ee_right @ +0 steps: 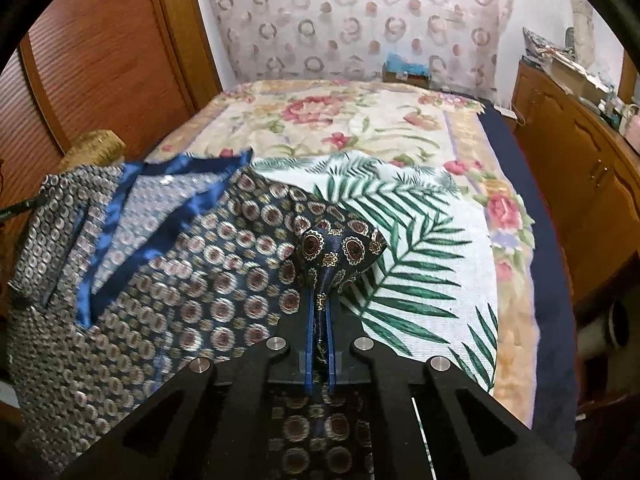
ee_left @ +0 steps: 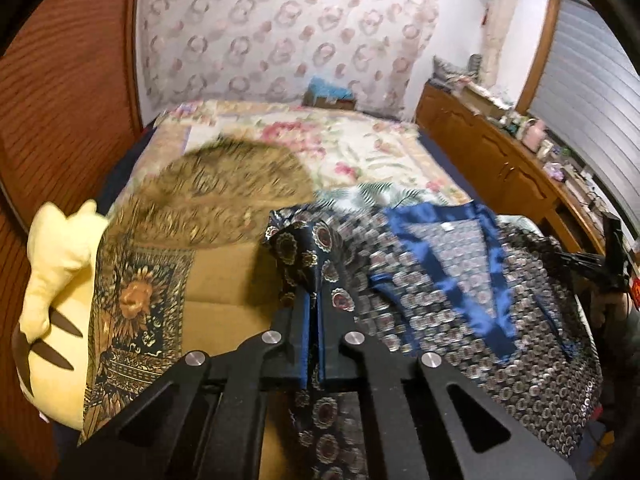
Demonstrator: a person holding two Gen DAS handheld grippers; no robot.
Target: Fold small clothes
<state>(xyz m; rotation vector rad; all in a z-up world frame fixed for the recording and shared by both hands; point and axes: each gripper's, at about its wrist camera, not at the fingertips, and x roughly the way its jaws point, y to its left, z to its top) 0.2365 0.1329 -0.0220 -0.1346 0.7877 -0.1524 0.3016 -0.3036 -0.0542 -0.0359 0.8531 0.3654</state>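
Navy medallion-print satin garment with blue lining (ee_right: 192, 280) is spread across the near bed edge, long axis running 9-to-3 between the grippers, blue V-neck opening toward 12. Left gripper (ee_left: 314, 300) is clamped on one bunched corner, right gripper (ee_right: 320, 300) on the other. Palm-leaf cloth (ee_right: 420, 272) lies underneath.

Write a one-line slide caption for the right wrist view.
Right gripper pinches patterned navy garment above palm-leaf cloth.

Left matte-black two-finger gripper (ee_left: 314, 312): angular linkage arms with triangular cut-outs, four round silver pivot screws, blue inner faces on the jaws. Right matte-black two-finger gripper (ee_right: 320, 304): identical build, thin blue pads (ee_right: 308, 344), one white line marking its right arm.
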